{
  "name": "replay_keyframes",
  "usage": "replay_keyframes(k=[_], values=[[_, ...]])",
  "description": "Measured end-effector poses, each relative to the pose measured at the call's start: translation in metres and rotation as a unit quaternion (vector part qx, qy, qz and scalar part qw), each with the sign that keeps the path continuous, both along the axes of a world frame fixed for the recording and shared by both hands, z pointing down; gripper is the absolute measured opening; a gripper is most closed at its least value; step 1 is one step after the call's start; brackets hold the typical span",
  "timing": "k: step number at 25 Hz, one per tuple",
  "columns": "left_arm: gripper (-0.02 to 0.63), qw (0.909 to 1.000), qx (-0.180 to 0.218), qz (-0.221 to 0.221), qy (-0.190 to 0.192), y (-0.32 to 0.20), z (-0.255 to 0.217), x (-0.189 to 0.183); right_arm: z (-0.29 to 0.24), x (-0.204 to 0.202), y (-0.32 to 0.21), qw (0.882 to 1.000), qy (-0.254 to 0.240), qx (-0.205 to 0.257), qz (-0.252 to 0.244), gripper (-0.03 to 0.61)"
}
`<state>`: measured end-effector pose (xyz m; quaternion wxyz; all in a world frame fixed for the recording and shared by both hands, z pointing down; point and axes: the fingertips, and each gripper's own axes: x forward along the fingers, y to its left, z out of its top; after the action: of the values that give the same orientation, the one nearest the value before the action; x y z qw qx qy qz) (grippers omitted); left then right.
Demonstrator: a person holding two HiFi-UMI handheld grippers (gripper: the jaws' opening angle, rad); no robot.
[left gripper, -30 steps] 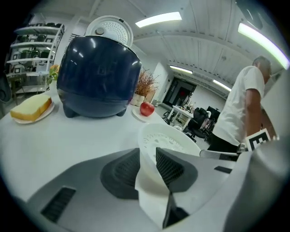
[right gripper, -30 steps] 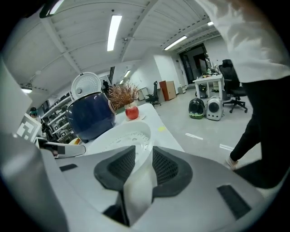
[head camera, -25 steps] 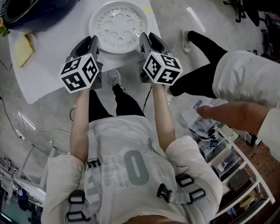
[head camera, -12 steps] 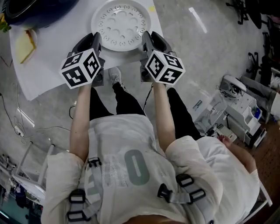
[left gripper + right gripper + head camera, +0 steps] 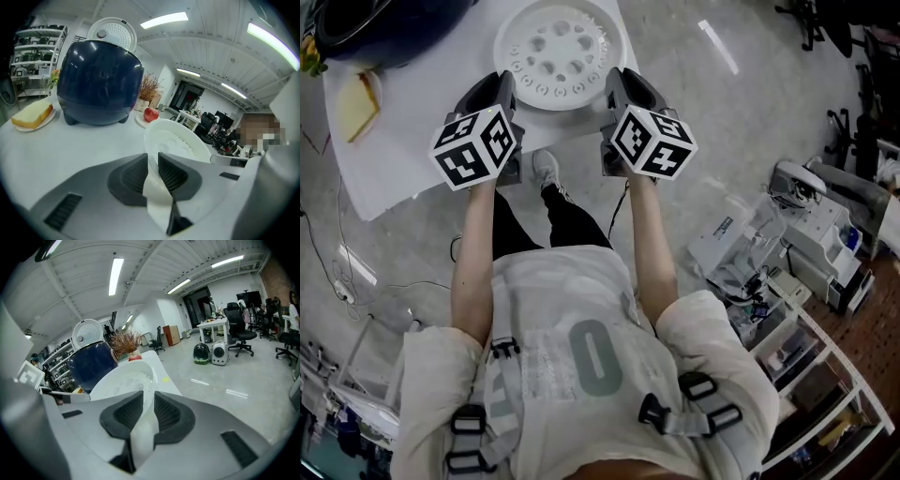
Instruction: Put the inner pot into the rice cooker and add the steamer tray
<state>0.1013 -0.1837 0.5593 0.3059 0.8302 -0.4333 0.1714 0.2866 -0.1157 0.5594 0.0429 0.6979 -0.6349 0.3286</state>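
Holding white perforated steamer tray [image 5: 553, 47] by opposite sides, left gripper [image 5: 502, 92] on left rim, right gripper [image 5: 613, 90] on right rim. In left gripper view, ribbed fingers [image 5: 129, 176] just closing in, now pinched on thin rim edge, pads pressing both faces. Same in right gripper view: fingers [image 5: 123, 414] just closing, clamped on tray rim. Tray at near edge of white counter [image 5: 422, 122], between the two grippers, round holes facing up. Looks slightly tilted in both gripper views; cannot tell whether bottom touches counter.

Dark blue rice cooker [image 5: 98, 89] at far left of counter, well apart from tray, white-lined lid [image 5: 112, 33] standing open above it. Cannot see inside cooker from any view.

Left of cooker, slice of bread [image 5: 32, 115] on small plate [image 5: 33, 126]. Behind tray, red apple [image 5: 151, 114], just beside it dried plant [image 5: 151, 86].

Both marker cubes facing up in head view, bare forearms [image 5: 473, 253] straight behind grippers, roughly parallel. Both grippers angled down toward counter.
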Motion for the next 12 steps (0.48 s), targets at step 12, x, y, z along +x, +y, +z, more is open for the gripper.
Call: replay_keyframes(k=[12], values=[[0.08,0.9913,0.131,0.011,0.011,-0.025,-0.119,0.021,-0.108,0.021,-0.026,0.994,0.028,0.103,-0.008,0.081]])
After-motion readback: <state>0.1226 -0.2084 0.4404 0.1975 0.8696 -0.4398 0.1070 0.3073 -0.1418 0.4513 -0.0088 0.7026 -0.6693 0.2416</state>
